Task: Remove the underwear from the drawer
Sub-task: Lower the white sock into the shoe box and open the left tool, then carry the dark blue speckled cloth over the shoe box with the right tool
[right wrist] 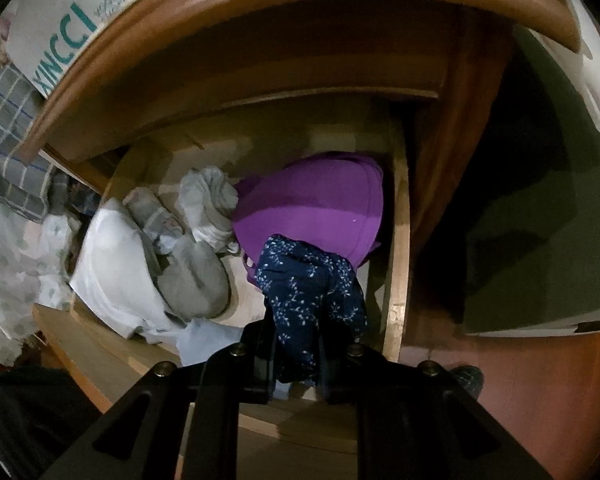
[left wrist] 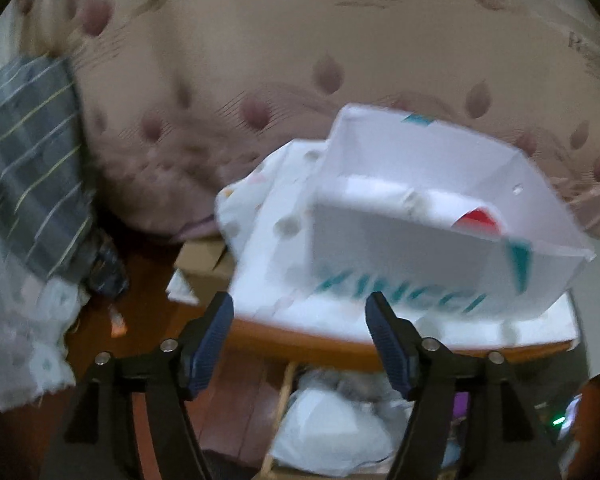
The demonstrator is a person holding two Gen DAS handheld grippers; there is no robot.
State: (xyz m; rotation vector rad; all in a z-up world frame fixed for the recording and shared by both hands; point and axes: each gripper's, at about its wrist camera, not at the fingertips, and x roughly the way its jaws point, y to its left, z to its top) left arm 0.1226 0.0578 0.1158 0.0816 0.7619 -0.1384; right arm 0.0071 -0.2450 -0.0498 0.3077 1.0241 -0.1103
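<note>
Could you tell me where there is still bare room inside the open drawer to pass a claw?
Bare drawer floor shows at the back, behind the purple garment, and in a narrow strip between it and the grey rolled clothes. The left side is crowded with those rolls and white fabric; the right claw holds navy floral underwear in front.

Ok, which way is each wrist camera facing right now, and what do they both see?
Left wrist: on the left gripper, angled down over the nightstand top at the white box and mattress; its open fingers show.
Right wrist: on the right gripper, looking down into the open drawer; its fingers are shut on navy floral underwear beside a purple garment.
Shared: the white box, the drawer.
</note>
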